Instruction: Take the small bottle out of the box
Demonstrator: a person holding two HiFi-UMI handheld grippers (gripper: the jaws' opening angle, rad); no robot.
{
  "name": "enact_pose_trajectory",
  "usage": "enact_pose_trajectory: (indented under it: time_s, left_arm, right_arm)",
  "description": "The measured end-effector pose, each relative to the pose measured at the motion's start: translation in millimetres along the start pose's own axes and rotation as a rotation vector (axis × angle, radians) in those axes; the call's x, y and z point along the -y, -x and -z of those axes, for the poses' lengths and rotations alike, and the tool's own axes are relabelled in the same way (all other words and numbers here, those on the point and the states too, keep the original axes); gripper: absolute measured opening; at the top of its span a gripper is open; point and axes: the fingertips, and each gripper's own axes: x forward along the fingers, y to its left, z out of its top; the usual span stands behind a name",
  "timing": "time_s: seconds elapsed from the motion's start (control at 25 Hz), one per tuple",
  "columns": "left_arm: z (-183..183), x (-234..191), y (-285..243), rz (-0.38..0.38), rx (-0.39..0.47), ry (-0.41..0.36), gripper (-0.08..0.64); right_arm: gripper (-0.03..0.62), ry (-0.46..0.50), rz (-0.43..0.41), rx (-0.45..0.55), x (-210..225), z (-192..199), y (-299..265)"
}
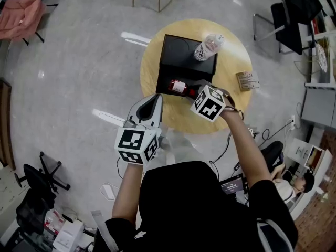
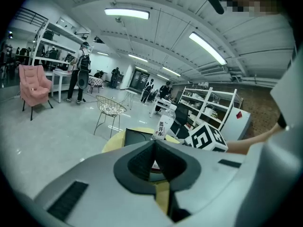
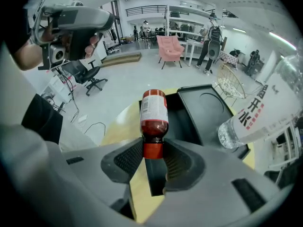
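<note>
A small bottle [image 3: 154, 111] with dark red contents, a white label and a red cap is held by its cap in my right gripper [image 3: 154, 151], which is shut on it. In the head view the small bottle [image 1: 179, 86] hangs over the near edge of the black box [image 1: 185, 62] on the round yellow table [image 1: 231, 101], with my right gripper [image 1: 196, 91] just behind it. My left gripper [image 1: 156, 100] is held off the table's near left edge; in its own view the left gripper [image 2: 154, 144] is shut on nothing.
A clear water bottle [image 1: 208, 47] stands at the box's far right corner, large in the right gripper view [image 3: 258, 113]. A small printed card [image 1: 247, 81] lies on the table's right side. Office chairs [image 1: 286, 14], a pink armchair [image 1: 21, 13] and floor cables surround the table.
</note>
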Motion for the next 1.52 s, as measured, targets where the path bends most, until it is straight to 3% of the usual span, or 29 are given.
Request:
enact_pose_trajectory:
  time_s: [0.52, 1.52]
  left_arm:
    - [4.0, 41.9, 55.7, 0.097, 0.045, -0.074, 0.011]
    - [44.0, 111.4, 228.5, 0.204, 0.134, -0.263, 0.011]
  right_arm:
    - [0.13, -0.053, 0.107, -0.016, -59.4, 18.6, 51.2]
    - [0.13, -0.05, 0.244, 0.028, -248.2, 12.1, 111.5]
